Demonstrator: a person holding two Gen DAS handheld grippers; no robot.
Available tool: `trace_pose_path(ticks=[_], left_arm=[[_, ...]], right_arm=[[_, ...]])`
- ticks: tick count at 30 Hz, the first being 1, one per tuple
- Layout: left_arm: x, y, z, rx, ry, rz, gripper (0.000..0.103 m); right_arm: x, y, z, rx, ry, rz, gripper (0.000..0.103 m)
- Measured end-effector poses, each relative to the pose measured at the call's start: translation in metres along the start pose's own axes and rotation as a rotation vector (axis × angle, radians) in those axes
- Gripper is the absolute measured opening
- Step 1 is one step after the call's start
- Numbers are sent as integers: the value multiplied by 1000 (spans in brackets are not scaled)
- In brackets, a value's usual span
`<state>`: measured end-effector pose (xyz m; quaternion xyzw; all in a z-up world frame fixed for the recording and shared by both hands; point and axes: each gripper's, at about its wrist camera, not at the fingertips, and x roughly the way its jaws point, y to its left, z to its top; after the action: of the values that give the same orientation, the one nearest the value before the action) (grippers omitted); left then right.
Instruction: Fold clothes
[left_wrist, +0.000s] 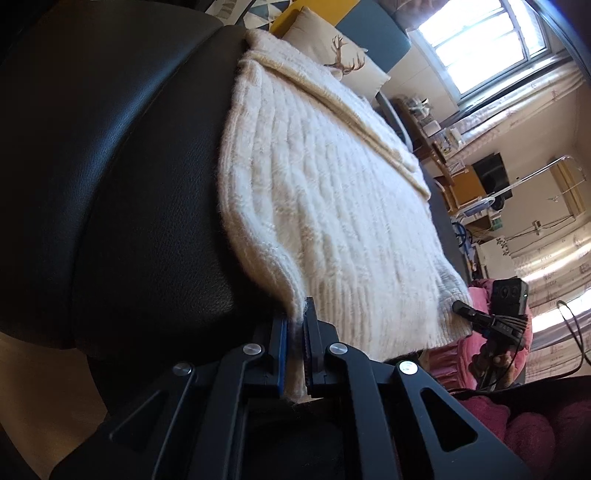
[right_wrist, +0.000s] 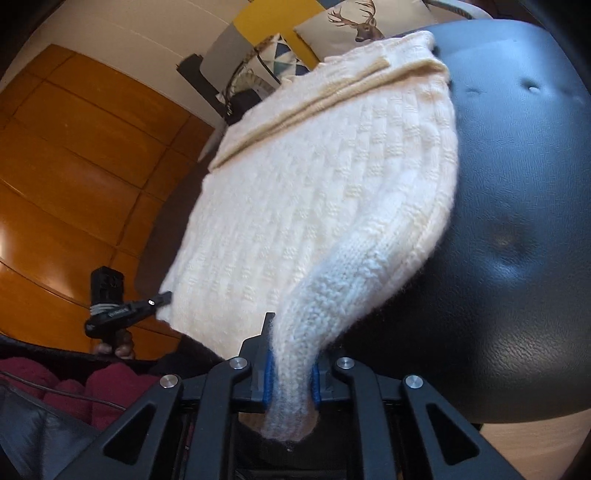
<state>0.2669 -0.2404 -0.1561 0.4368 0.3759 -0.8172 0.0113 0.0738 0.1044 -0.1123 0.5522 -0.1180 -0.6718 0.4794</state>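
Left wrist view. Far left and upper left of frame: a black leather seat (left_wrist: 110, 166), grained and curved. Centre: a cream knit sweater (left_wrist: 325, 206) lies spread across the seat, running from upper centre down to lower right, ribbed pattern, with a beige-edged fold band along its upper right side. Lower centre: the left gripper (left_wrist: 294, 354) has its blue-padded jaws nearly together, clamped on the sweater's near corner; the knit passes between the pads and hangs out below. Upper centre-right: a deer-print cushion (left_wrist: 332, 51) just beyond the sweater's far end. Lower right: the other gripper (left_wrist: 465, 312), fingertip at the sweater's hem edge, in front of pink fabric (left_wrist: 476, 354). Upper right: a bright window (left_wrist: 487, 40).

Right wrist view. Left of frame: orange wood panelling (right_wrist: 74, 166). Lower left: the opposite gripper (right_wrist: 162, 297), its tip touching the sweater's left edge, a hand beneath it partly visible. Centre: the sweater (right_wrist: 314, 192) on the black seat (right_wrist: 517, 221), which fills the right side. Lower centre: the right gripper (right_wrist: 291, 373) holds a bunched, rolled corner of the sweater, jaws narrow and pressing the thick knit on both sides. Top right: the deer cushion (right_wrist: 354, 26).
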Motion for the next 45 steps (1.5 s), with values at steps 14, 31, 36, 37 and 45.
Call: trace_pose_path(ticks=[14,31,36,37,45], left_arm=[[5,0,8,-17,9,-16,7],[3,-7,15,22,-44,-71,6],[-10,-10,39,-1,-126,-175,6],[-13,-12,46,5,-142,-185,6],[-13,-29,120,57,-234,-239,6]], right_arm=[[15,-15,-2,43,8,-31,20],[9,18,3,-35,18,-88,13],[-4,26,26,-44,-61,11,13],[-6,27,32,-44,-79,17,13],[-13,30,91,-47,-184,54,13]])
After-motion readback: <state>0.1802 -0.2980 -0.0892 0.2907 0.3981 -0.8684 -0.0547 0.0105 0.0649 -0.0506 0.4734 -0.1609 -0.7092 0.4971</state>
